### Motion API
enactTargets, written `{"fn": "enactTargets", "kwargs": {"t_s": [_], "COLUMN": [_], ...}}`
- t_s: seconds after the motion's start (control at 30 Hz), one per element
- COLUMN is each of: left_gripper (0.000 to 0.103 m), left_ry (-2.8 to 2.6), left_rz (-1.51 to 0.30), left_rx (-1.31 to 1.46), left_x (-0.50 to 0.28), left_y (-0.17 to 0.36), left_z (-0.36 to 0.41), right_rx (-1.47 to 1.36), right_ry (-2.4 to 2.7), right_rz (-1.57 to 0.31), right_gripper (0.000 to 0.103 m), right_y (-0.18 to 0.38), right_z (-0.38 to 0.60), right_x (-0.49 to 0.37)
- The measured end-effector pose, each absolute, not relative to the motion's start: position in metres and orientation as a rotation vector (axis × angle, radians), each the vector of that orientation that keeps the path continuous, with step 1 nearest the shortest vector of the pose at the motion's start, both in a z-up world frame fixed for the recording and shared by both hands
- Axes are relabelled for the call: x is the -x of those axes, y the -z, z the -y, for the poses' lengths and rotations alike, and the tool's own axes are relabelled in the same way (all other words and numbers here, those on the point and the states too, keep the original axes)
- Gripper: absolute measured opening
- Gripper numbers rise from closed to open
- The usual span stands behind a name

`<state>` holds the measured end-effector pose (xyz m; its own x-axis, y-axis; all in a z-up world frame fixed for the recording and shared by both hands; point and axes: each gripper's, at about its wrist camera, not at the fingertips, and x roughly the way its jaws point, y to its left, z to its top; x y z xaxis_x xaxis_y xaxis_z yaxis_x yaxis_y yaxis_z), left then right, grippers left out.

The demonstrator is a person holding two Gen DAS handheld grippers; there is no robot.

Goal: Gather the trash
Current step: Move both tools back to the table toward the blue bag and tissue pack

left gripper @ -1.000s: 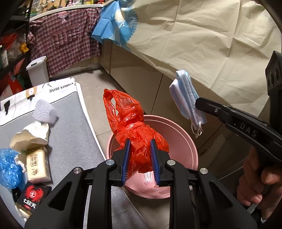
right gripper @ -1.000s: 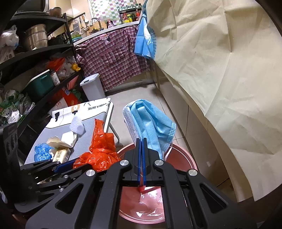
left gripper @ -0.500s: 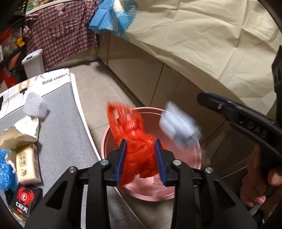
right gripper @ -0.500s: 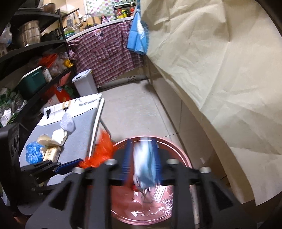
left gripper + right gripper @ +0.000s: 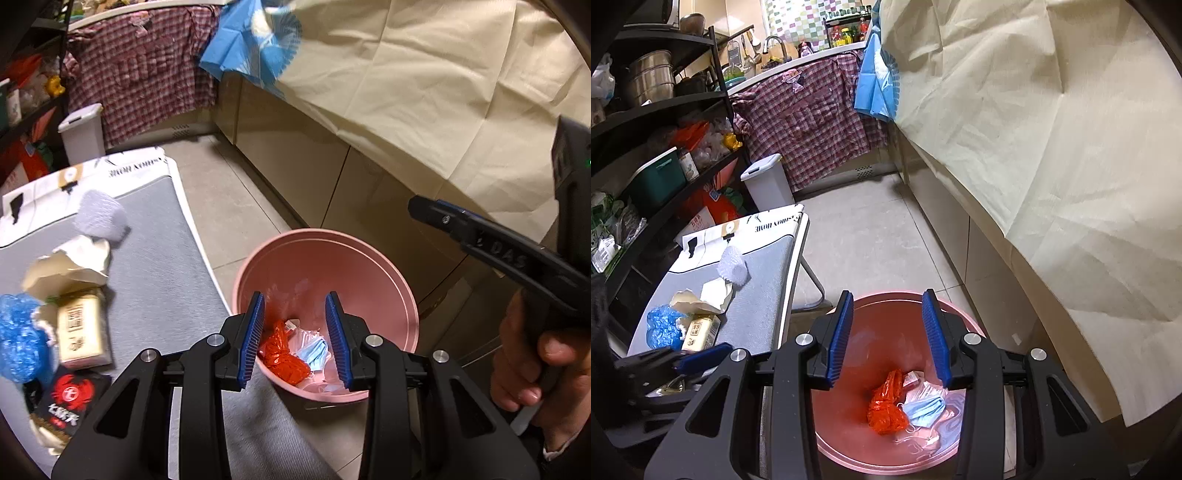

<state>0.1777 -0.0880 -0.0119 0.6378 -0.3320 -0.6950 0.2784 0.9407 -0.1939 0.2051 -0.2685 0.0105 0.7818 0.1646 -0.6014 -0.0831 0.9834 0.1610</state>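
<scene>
Both sets of jaws stood wide apart and held nothing. Below the left gripper (image 5: 295, 332) and the right gripper (image 5: 888, 334) sat the pink bin (image 5: 967, 321), and at its bottom lay the red plastic bag (image 5: 886, 406) touching the blue face mask (image 5: 925, 408). To the left of the jaws, on the grey table (image 5: 162, 266), lay a blue wad (image 5: 20, 338), a torn paper carton (image 5: 66, 269) and a small box (image 5: 81, 328).

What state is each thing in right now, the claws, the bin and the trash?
Left claw: open, empty.
Right claw: open, empty.
Pink bin: upright, uncovered.
Red bag: crumpled inside bin.
Face mask: inside bin.
White lidded bin: closed.
Torn carton: on table.
</scene>
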Motion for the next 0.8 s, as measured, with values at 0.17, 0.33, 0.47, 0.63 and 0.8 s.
{"fn": "enactTargets", "kwargs": {"t_s": [0.17, 0.33, 0.47, 0.63, 0.8], "left_gripper": [0.035, 0.035, 0.035, 0.035, 0.035], "left_ry": [0.334, 0.315, 0.286, 0.226, 0.155], "left_rz": [-0.772, -0.739, -0.704, -0.677, -0.666], "left_rx": [0.077, 0.083, 0.062, 0.037, 0.016], "left_x": [-0.160, -0.143, -0.125, -0.113, -0.110], "left_y": [-0.008, -0.033, -0.054, -0.074, -0.085], "left_z": [0.070, 0.043, 0.011, -0.038, -0.087], "right_rx": [-0.112, -0.087, -0.079, -0.071, -0.075], "right_ry": [-0.152, -0.189, -0.213, -0.225, -0.263], "right_rz": [-0.635, -0.607, -0.583, -0.564, -0.525], "right_gripper": [0.040, 0.040, 0.038, 0.038, 0.038], "right_y": [-0.017, -0.025, -0.032, -0.039, -0.048], "right_z": [0.259, 0.243, 0.232, 0.217, 0.193], "right_x": [-0.198, -0.189, -0.180, -0.173, -0.161]}}
